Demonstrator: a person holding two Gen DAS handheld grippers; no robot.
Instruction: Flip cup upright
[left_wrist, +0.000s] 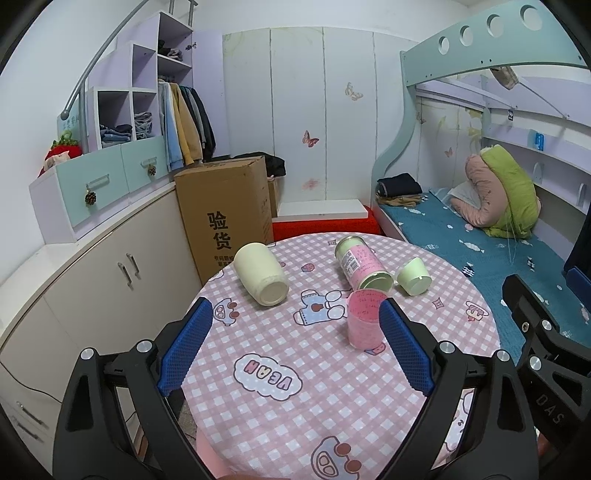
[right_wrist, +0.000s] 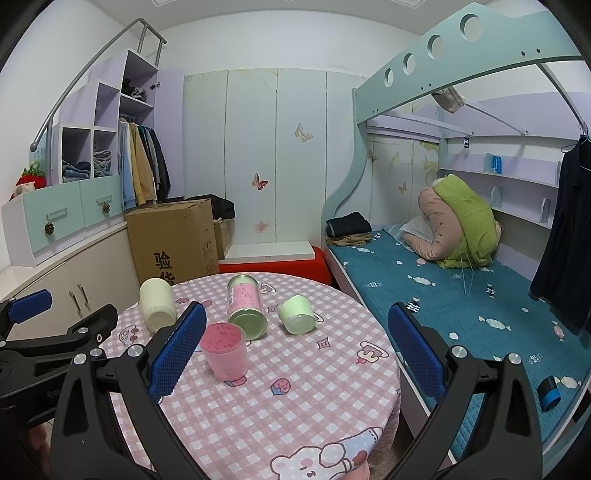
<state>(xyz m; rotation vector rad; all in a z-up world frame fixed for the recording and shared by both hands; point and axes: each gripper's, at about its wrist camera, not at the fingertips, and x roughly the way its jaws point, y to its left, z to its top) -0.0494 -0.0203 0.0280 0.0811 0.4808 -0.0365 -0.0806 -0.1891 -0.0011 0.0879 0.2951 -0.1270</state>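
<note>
Both claws spread, empty; translucent pink cup (left_wrist: 364, 319) upright on checkered tablecloth (left_wrist: 295, 406).

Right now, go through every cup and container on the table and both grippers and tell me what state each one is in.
pink cup: upright, mouth up
cream cup: on its side
green-and-pink canister: on its side, no lid on the near end
small green cup: tipped on its side
left gripper: fingers open, holding nothing
right gripper: fingers open, holding nothing
</note>
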